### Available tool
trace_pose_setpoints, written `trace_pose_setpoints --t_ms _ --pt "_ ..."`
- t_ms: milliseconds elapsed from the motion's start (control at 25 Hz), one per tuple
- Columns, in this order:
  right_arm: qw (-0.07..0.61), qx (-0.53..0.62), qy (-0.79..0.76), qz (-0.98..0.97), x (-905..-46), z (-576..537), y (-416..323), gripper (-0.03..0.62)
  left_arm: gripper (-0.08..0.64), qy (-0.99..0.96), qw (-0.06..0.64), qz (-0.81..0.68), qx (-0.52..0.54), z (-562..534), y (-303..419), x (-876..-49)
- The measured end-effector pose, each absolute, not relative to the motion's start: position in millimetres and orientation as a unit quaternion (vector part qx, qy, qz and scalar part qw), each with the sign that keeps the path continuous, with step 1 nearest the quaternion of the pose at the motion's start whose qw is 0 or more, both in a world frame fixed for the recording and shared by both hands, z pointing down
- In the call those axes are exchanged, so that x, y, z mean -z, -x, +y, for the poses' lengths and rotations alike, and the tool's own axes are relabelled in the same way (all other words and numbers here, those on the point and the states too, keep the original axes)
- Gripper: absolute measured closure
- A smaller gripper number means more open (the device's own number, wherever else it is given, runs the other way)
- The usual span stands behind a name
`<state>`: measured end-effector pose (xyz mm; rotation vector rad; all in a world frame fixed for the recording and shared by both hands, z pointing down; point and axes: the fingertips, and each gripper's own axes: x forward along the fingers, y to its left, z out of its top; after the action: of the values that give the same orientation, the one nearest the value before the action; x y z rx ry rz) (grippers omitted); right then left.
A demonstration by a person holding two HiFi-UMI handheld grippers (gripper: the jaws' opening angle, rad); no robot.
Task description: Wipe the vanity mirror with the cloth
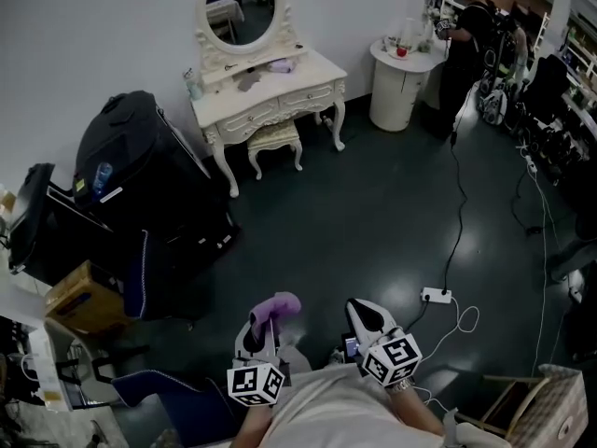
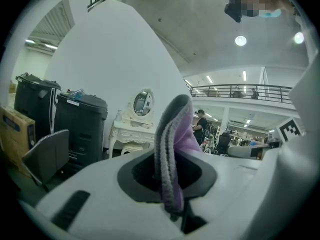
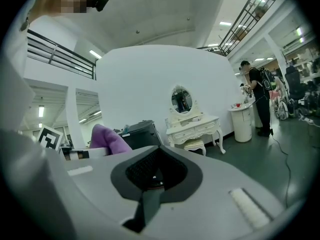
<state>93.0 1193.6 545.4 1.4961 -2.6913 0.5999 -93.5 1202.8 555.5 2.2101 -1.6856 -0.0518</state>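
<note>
Head view: the purple cloth [image 1: 276, 304] is in the left gripper [image 1: 266, 323], but the oval vanity mirror [image 1: 241, 7] stands on its white surface [image 1: 312, 71] well across the floor [image 1: 373, 213], so wiping looks not yet begun. The 2 grippers are held low, close to the body, the right gripper [image 1: 362, 311] just beside the left. Left gripper view: the jaws clamp the cloth, which stands folded upright, aimed toward the mirror. Right gripper view: jaws pressed together on nothing, also facing the mirror.

A big open workshop hall; mezzanine railing [image 2: 240, 89], trailing floor cables [image 1: 454, 224], a lone vanity table [image 1: 312, 71].
</note>
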Motion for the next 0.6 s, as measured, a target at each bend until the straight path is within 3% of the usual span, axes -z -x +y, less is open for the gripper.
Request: trace_pose_setpoints --t_ms 600 --pt "0.026 -0.205 -0.488 -0.848 -563 1074 -106 0.584 0.503 -0.78 0.185 -0.597 0.015 1074 78 -568"
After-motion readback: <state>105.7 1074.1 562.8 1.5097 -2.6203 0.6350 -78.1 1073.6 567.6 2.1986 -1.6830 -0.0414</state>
